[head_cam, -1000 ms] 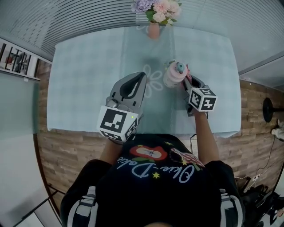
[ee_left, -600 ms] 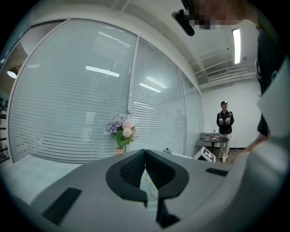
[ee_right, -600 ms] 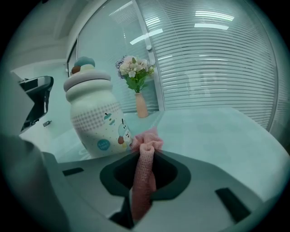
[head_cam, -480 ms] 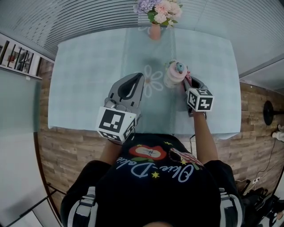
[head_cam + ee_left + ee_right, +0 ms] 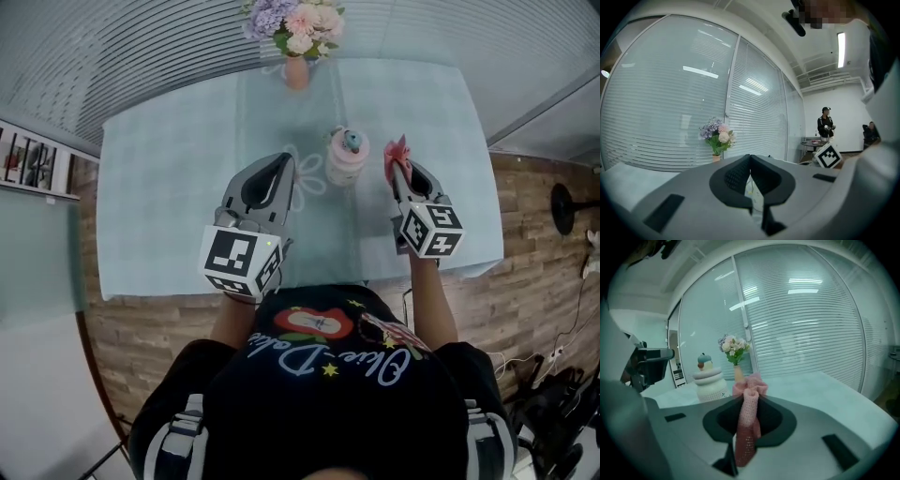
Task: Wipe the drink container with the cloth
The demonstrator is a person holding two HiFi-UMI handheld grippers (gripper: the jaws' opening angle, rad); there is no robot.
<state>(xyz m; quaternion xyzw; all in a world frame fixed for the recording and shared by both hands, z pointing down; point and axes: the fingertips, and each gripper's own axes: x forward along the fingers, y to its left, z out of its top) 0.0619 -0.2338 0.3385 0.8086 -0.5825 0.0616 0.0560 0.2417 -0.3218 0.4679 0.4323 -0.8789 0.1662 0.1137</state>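
Lidded white-and-pink drink container (image 5: 346,156) – between the grippers, just left of right gripper (image 5: 401,171), apart | right gripper clenched on pink knitted cloth (image 5: 747,420) | left gripper (image 5: 277,169) closed, empty | pink vase (image 5: 296,71) beyond – holds flowers | pale teal desk (image 5: 169,187); slatted blinds (image 5: 811,310) behind

First up, the drink container (image 5: 345,157): squat, whitish, stacked in rounded tiers, with a pinkish top and a small teal knob. Standing upright on the table (image 5: 159,187), about mid-table, lid on. In the right gripper view, same drink container (image 5: 708,379) off to the left, with a textured lower body and wider rings above.

Then the cloth (image 5: 397,153): pink, knitted-looking, bunched into a narrow roll. Pinched between the jaws of the right gripper (image 5: 397,167). Top end puffs out past the tips like a little rosette, rest hangs down through the jaw opening. Near the drink container, on its right in the head view, with a clear gap and no contact.
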